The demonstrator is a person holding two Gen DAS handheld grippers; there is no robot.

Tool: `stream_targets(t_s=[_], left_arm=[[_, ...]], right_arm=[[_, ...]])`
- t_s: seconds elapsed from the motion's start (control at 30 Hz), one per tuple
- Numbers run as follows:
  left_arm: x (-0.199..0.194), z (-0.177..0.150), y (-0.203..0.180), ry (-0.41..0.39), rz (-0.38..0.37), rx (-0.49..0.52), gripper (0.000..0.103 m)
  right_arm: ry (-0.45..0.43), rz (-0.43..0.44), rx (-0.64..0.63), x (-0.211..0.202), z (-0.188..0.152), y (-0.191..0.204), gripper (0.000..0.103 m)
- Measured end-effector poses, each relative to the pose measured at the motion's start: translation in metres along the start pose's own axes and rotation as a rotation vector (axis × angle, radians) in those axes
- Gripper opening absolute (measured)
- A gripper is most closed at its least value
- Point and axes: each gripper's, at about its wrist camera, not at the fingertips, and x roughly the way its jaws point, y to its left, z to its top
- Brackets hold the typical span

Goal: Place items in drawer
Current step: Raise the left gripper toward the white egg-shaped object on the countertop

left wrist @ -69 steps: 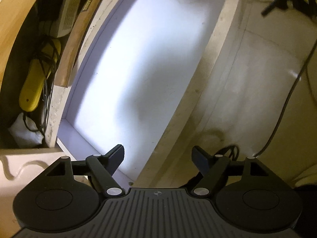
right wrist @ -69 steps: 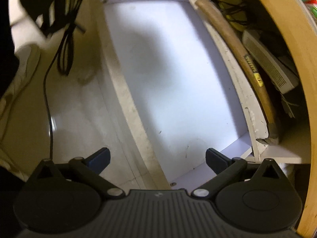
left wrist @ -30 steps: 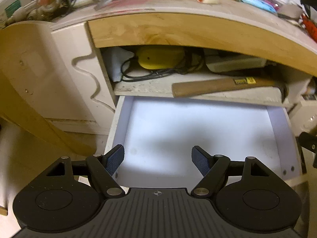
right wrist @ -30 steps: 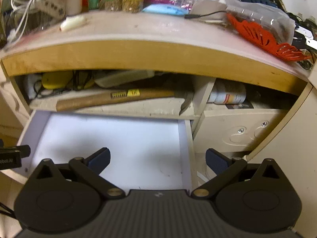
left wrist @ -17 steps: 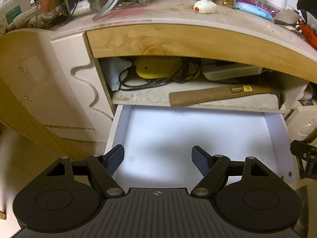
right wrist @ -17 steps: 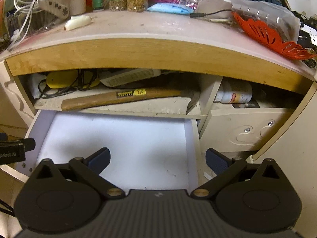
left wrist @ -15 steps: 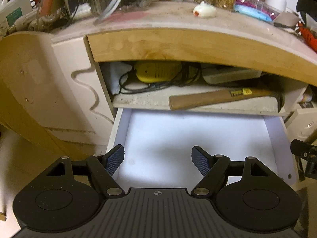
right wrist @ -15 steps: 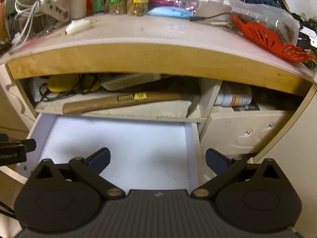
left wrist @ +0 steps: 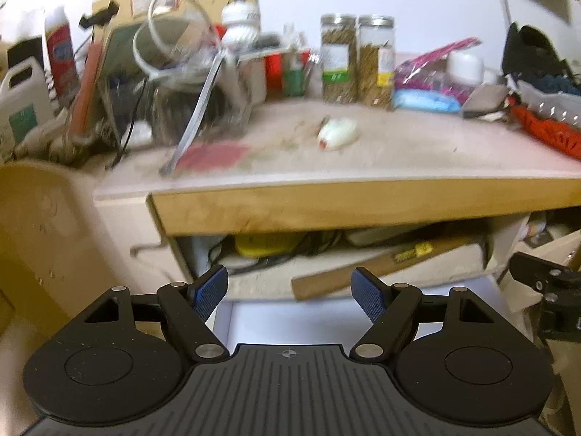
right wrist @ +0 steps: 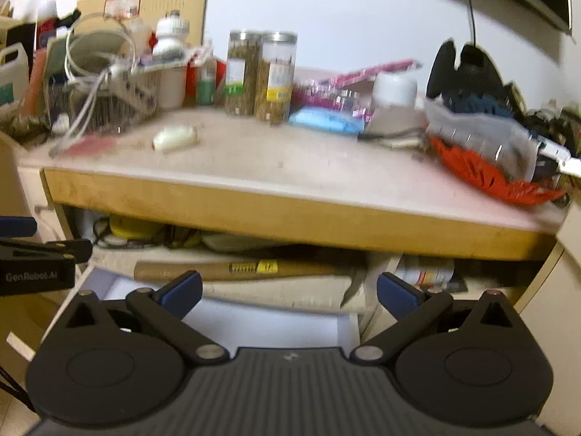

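Drawer (left wrist: pixel 290 321) mostly hidden behind gripper body, hammer (right wrist: pixel 232 267) head part-hidden, desktop clutter (left wrist: pixel 174 83) blurred

desk top (left wrist: pixel 399 152) | small white object (left wrist: pixel 337 133) | 2 jars (right wrist: pixel 259 76) | orange basket (right wrist: pixel 483 174)

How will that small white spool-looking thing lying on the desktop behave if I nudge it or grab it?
The small white object lies on its side and looks rounded, so a nudge would probably roll it across the desktop. It seems small and likely light. Both frames are blurred, so its material and grip are uncertain; closing across its middle looks safest.
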Motion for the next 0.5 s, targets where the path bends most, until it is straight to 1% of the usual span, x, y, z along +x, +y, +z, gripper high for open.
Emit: stream_targets(t_s=[0.1, 0.23, 0.33, 0.5], left_arm=[[-0.008, 0.006, -0.005, -0.054, -0.009, 0.020, 0.075], [-0.017, 0.014, -0.008, -0.116, -0.029, 0.019, 0.075], [-0.022, 0.019, -0.008, -0.161, -0.031, 0.019, 0.075], [-0.027, 0.027, -0.006, -0.200, -0.026, -0.001, 0.075]], right_arm=[[-0.049, -0.007, 0.003, -0.006, 0.007, -0.001, 0.103], [-0.107, -0.020, 0.009, -0.014, 0.015, -0.003, 0.103], [-0.149, -0.027, 0.019, -0.021, 0.020, -0.005, 0.103], [-0.189, -0.025, 0.040, -0.027, 0.025, -0.008, 0.103]])
